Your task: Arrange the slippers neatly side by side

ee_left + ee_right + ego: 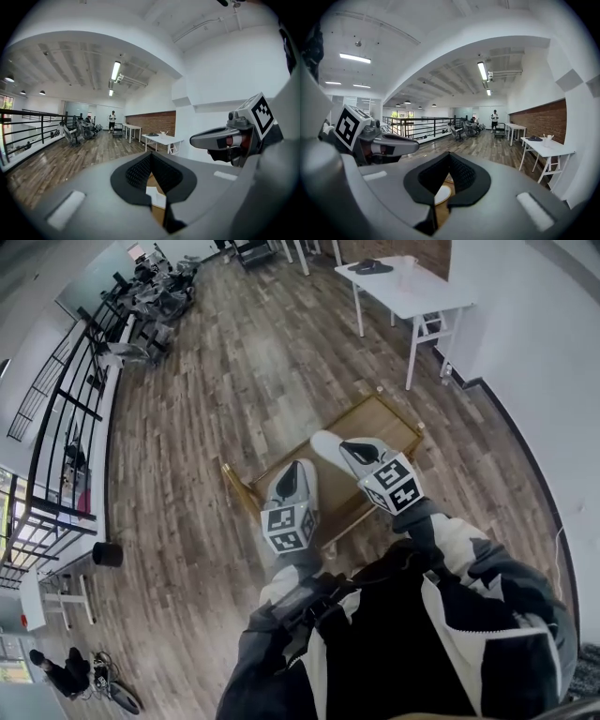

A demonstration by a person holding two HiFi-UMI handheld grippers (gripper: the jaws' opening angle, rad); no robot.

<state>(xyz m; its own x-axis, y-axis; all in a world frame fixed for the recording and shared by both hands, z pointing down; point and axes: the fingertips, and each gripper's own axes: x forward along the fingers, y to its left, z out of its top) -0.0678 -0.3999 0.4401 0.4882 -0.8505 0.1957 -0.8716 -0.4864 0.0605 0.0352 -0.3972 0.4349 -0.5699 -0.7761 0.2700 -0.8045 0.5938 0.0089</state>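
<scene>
The left gripper (300, 467) and right gripper (347, 448) are held side by side above the wooden table (386, 420), tilted slightly down. Both sets of jaws are closed on nothing.

A loft-style open workspace: wood-plank floor (234, 381), white table (424, 296), black railing (412, 123), brick wall (543, 119), ceiling strip lights (482, 70).
</scene>
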